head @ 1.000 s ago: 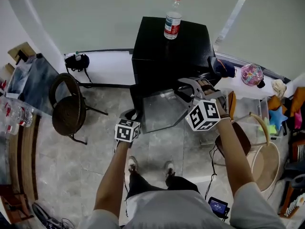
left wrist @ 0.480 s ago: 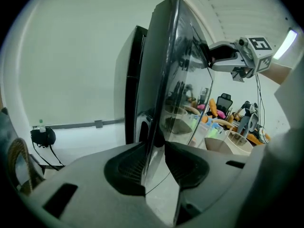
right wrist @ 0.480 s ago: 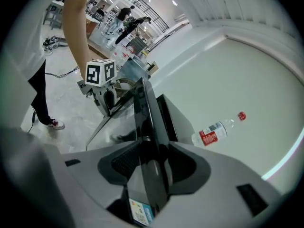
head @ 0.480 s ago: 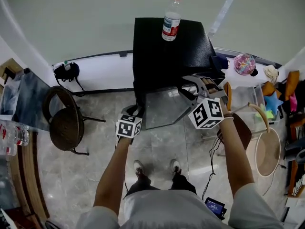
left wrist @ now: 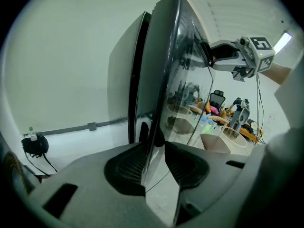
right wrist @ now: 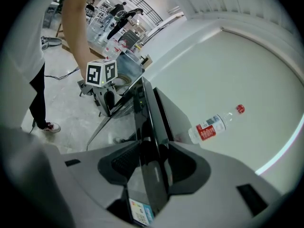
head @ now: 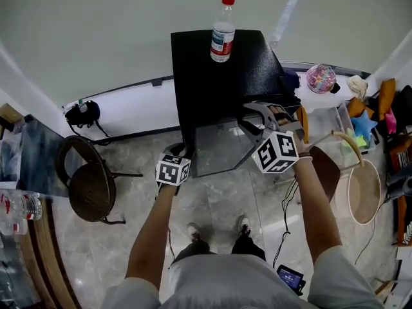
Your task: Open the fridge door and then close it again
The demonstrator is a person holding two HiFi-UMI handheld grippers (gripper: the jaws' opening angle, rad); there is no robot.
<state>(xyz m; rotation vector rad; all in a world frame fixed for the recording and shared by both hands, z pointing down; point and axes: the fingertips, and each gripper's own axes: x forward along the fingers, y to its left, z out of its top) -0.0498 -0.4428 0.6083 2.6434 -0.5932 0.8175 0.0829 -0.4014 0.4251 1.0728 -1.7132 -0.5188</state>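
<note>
Looking down in the head view, I saw the black fridge [head: 219, 76] by the far wall, its glass door [head: 222, 150] ajar and a water bottle [head: 222, 31] on top. Left gripper view: the left gripper [left wrist: 154, 153] pinched the door's edge. Right gripper view: the right gripper [right wrist: 153, 161] clamped another edge.

Marbled floor [head: 96, 256], perhaps wicker chair [head: 90, 197]

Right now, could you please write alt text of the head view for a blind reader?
From above: a person's left gripper and right gripper clamp the glass door of a black fridge, one at each side. A water bottle stands on the fridge; a round chair stands to the left.
</note>
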